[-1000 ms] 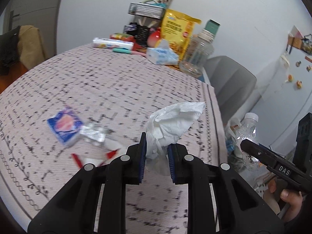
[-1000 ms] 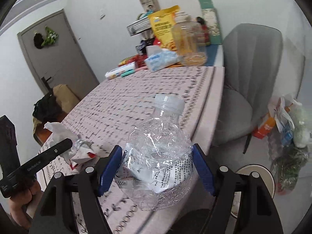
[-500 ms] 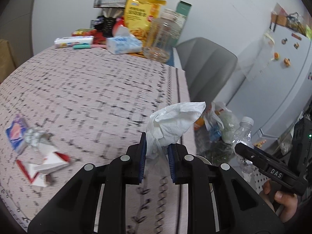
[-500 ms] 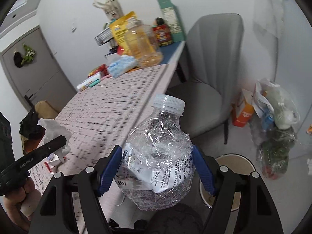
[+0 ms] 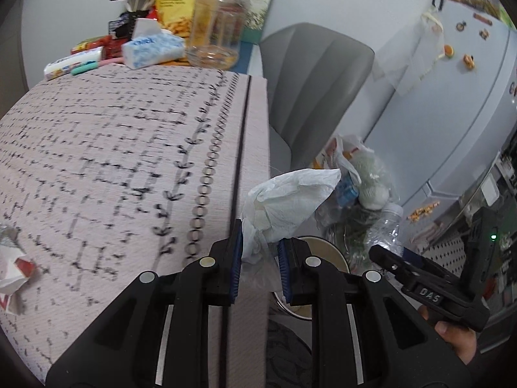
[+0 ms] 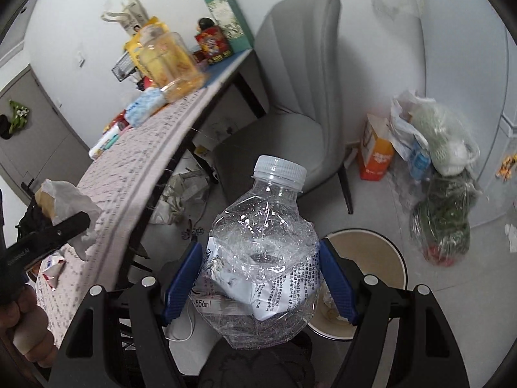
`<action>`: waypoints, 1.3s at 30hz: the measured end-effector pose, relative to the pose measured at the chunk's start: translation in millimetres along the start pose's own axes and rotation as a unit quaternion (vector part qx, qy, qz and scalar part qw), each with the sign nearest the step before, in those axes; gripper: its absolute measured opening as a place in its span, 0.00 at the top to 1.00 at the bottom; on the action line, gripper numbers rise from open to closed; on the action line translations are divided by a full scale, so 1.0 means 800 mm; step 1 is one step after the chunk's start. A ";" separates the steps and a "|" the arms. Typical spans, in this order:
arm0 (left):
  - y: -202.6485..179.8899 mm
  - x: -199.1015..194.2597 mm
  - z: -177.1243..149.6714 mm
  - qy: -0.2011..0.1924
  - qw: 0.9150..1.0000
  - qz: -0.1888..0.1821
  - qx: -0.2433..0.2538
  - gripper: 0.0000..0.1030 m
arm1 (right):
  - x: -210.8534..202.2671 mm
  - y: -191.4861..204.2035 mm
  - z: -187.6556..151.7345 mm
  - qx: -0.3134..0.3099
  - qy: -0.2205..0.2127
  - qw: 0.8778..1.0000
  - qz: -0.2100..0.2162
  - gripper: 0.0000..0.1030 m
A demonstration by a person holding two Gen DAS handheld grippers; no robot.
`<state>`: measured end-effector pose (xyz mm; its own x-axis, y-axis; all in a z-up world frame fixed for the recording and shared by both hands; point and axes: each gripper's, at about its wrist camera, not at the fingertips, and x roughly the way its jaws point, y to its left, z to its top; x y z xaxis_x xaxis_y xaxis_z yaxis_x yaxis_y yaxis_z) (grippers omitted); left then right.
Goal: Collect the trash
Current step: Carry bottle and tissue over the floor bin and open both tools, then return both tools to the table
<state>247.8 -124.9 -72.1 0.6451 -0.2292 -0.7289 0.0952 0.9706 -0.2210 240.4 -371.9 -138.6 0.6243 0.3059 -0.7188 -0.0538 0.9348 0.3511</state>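
left tool clamped, right tool gripping wide

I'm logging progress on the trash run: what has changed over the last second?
Both hand-held grippers swung off the table toward the round bin on the floor. The left hand-held gripper still clamps the crumpled tissue; the right hand-held gripper still holds the crushed bottle. Nothing was released.

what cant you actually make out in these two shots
- Round beige bin on the floor: right wrist view, its inside partly blocked by the crushed clear plastic bottle in the right gripper.
- Same bin, left wrist view: mostly behind the left gripper and its crumpled white tissue.
- Red-and-white wrapper: cut off at the left edge, blurred.
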 end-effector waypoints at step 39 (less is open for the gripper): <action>-0.188 0.163 -0.024 0.121 0.985 -0.105 0.059 0.18 | -0.053 -0.209 -0.022 0.132 -0.043 0.989 -0.041 0.16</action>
<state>302.8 -302.5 -146.3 0.4034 -0.4232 -0.8113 0.3045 0.8982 -0.3171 209.4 -537.9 -177.8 0.6833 0.2033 -0.7013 0.1982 0.8728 0.4461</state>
